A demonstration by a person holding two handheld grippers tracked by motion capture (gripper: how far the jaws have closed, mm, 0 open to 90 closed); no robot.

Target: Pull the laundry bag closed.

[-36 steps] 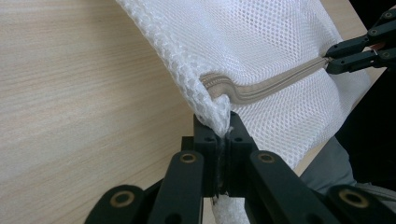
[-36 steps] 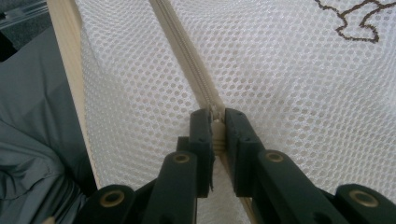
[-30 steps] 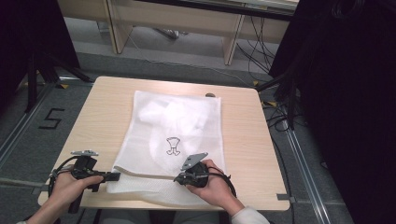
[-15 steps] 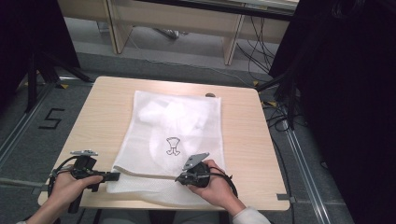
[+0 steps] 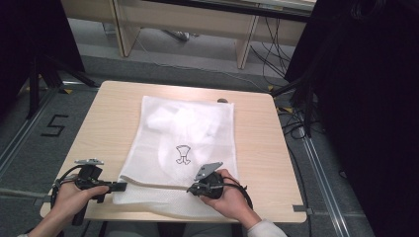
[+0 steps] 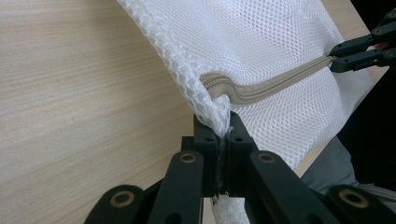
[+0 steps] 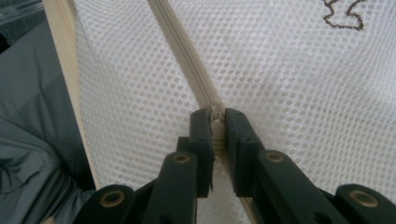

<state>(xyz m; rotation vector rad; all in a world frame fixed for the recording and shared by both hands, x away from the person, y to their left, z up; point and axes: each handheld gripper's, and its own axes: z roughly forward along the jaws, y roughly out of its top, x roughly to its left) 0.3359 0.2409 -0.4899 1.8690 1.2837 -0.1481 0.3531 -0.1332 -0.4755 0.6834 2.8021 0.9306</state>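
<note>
Mesh laundry bag [image 5: 185, 148], white, flat across the middle of the tabletop [image 5: 257, 148], zipper [image 5: 153, 183] running along the near edge. Left claw [image 5: 121, 186] pinched tight on the bag's near left corner, presumably to anchor the fabric and keep the zipper line taut. Right claw [image 5: 191, 189] clamped on the zipper track partway along, most likely on the slider, though the pull itself hidden between the jaws. Two grips pulling apart along one line: a sensible set-up for running a zipper without bunching.

From the high view, the whole layout: bag, a small drawn emblem [image 5: 183, 154], something pale bundled inside. From the left gripper view, mesh corner [image 6: 215, 116] gathered between the jaws, beige zipper [image 6: 261, 88] curving off to the far claw [image 6: 334, 57]. From the right gripper view, jaws nipping the zipper [image 7: 217, 122] up close, tabletop edge [image 7: 60, 42] alongside.
</note>
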